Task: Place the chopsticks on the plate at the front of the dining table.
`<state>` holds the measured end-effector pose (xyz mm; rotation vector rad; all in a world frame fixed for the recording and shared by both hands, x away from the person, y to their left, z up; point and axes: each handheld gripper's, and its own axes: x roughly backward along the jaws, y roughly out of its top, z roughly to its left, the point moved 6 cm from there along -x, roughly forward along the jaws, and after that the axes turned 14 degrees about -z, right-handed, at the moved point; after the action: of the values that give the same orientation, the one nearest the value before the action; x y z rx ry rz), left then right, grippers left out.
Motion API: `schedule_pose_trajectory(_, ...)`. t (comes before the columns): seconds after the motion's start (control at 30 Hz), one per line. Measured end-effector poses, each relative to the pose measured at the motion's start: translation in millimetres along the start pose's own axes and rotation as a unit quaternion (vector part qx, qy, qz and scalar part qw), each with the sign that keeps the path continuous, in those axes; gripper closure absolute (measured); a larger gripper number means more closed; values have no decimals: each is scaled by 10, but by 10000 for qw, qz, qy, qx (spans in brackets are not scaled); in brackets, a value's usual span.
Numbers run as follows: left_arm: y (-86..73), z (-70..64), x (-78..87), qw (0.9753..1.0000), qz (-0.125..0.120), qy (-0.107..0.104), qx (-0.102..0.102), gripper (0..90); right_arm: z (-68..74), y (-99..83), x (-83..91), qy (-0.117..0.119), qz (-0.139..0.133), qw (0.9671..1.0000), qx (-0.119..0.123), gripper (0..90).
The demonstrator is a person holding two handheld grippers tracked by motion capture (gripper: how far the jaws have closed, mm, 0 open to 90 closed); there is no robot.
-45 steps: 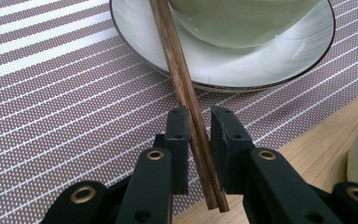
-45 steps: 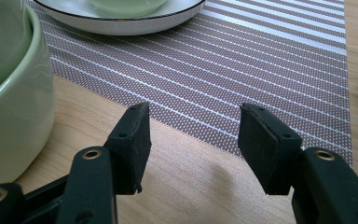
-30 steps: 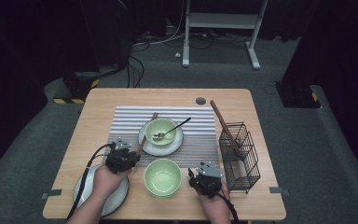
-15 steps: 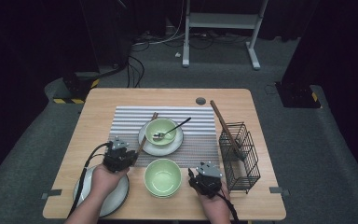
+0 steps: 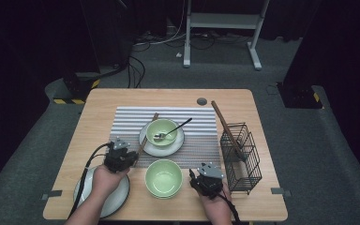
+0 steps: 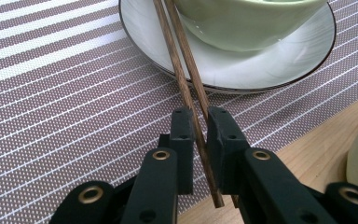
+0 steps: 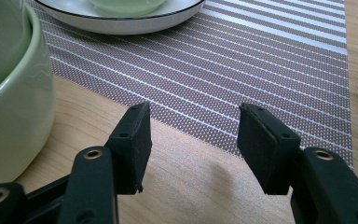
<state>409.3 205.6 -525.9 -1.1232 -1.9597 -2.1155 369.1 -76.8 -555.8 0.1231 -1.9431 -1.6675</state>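
1. Looking down from the high view, the left tool (image 5: 120, 157) sits at the near end of the pair of dark brown wooden chopsticks (image 5: 146, 136), which lie across the grey-and-white striped woven placemat (image 5: 206, 123) with their far ends propped on the rim of the white round ceramic plate (image 5: 178, 143). That plate carries a pale green ceramic bowl (image 5: 161, 131) with a metal spoon (image 5: 174, 130) in it. A second pale green bowl (image 5: 163, 177) stands on the light wooden bench (image 5: 258, 201) between the two tools, and a black wire cutlery basket (image 5: 241, 157) stands to the right.

2. In the left gripper view, the left tool (image 6: 200, 125) has its jaws pressed nearly together on the chopsticks (image 6: 186, 77), pinching them close to their near tips. The sticks look thin, stiff and light, with a smooth, likely slippery surface; held this near one end, they will probably swing or scissor apart, so a grip nearer the middle seems safer. Their far ends rest against the plate (image 6: 265, 70).

3. In the right gripper view, the right tool (image 7: 193, 135) has its jaws spread wide and holds nothing, hovering over the bench (image 7: 191, 182) beside the near bowl (image 7: 9, 93).
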Motion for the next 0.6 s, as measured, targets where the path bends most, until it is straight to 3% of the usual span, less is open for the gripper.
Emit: schedule_pose_trajectory(0.6, -38, -12, 31, 10000, 4, -1, 32, 814, 0, 1, 0, 3, -12, 10000, 25, 443)
